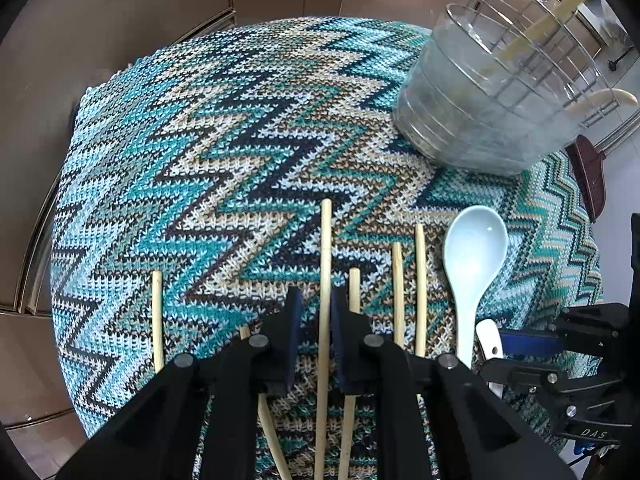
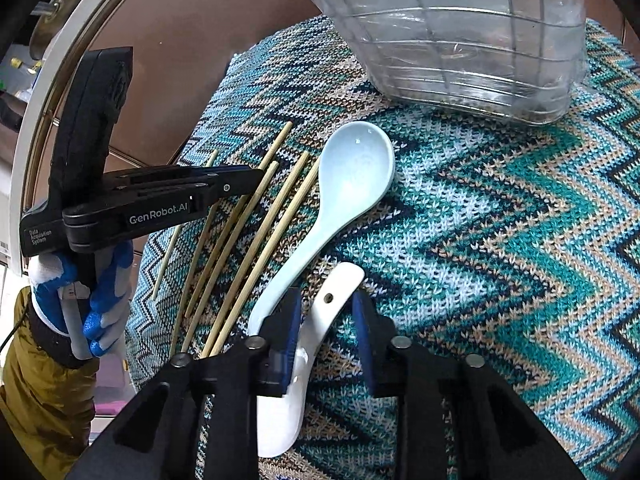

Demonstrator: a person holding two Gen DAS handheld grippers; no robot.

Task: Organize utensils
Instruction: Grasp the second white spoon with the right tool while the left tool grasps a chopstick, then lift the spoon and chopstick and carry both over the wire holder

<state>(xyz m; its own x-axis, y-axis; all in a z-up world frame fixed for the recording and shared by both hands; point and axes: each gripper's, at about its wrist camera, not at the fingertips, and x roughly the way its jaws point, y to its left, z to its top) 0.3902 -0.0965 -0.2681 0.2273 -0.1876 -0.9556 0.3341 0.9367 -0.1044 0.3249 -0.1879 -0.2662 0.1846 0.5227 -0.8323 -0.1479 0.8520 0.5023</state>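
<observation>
While the wire utensil holder [image 1: 500,92] waits at the far right of the knitted mat [image 1: 200,140], pick-up is judged under way: a chopstick [image 1: 325,280] is pinched in the nearly shut left gripper [image 1: 316,320], and a white spoon [image 2: 320,320] is straddled, narrowly, by the right gripper [image 2: 326,332]; lifting is called for next.

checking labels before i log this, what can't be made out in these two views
- Left wrist view: the pale wooden chopstick between the left gripper pads; contact unclear.
- Left wrist view: the white ceramic spoon, mostly hidden by the right gripper.
- Right wrist view: the clear plastic tub in a wire rack, top cut off.
</observation>
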